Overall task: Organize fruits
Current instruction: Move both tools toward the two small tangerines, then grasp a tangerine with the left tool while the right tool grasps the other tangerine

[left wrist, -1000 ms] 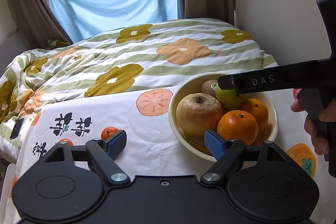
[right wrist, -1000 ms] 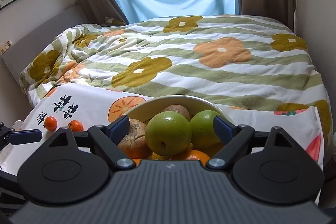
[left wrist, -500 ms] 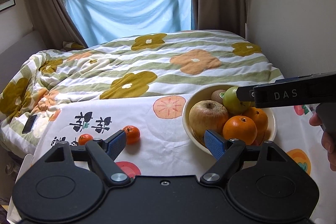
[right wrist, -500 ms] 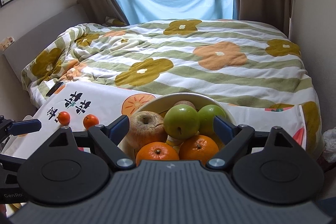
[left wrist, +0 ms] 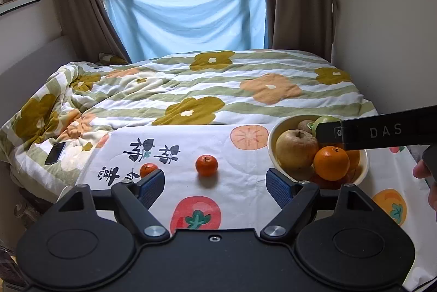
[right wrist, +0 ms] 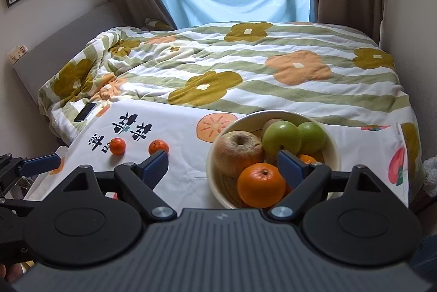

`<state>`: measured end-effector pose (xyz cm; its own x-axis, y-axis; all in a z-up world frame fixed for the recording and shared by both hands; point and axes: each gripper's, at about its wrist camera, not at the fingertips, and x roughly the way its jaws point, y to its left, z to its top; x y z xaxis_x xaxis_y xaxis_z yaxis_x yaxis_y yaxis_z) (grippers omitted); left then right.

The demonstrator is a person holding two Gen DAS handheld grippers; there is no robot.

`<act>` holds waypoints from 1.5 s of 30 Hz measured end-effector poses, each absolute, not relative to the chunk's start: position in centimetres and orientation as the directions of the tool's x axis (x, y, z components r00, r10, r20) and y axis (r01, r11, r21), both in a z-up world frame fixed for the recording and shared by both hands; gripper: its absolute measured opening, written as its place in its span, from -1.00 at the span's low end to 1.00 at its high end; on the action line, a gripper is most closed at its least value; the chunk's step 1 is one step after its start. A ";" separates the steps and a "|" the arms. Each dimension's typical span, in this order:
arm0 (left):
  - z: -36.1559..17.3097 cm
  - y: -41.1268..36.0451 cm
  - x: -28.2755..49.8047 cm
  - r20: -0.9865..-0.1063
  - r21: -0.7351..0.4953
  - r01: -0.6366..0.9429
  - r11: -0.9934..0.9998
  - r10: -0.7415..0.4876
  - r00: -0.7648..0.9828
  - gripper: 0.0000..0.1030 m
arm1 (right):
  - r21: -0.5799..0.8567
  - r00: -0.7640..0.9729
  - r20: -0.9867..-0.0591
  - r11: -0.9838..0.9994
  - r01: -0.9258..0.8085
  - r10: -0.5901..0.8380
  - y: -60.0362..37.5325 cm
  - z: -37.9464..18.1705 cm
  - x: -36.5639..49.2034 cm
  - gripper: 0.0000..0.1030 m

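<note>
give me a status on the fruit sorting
Left hand-held gripper and right hand-held gripper both open, empty. Two tangerines loose on cloth, outside bowl. Nothing blocking them.

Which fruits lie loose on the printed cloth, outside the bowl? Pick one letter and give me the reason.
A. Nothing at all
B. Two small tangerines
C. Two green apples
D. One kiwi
B: two small tangerines sit on the cloth left of the bowl; the green apples and the kiwi are inside it.
</note>
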<state>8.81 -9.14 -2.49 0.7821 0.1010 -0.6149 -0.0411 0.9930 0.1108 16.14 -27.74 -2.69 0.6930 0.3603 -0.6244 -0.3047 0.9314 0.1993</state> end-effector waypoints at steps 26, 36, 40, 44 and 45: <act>-6.9 5.3 14.1 -0.669 0.175 0.116 0.978 0.032 0.742 0.94 | 0.126 0.693 -0.697 0.983 -0.132 0.183 -13.1 -6.7 17.3 1.00; -12.1 7.2 19.5 -0.717 0.162 0.222 0.961 -0.040 0.696 0.76 | 0.190 0.675 -0.722 0.982 -0.019 0.153 -11.2 -11.4 19.5 1.00; -13.7 7.4 20.8 -0.736 0.145 0.243 0.959 -0.059 0.674 0.49 | 0.196 0.666 -0.729 0.980 -0.013 0.155 -10.4 -12.7 20.5 1.00; -14.5 7.6 21.8 -0.749 0.108 0.265 0.958 -0.097 0.655 0.31 | 0.193 0.669 -0.729 0.981 -0.005 0.147 -9.9 -13.2 21.1 1.00; -14.7 7.5 22.0 -0.752 0.105 0.271 0.957 -0.102 0.651 0.22 | 0.191 0.669 -0.729 0.982 -0.003 0.143 -9.8 -13.3 21.2 1.00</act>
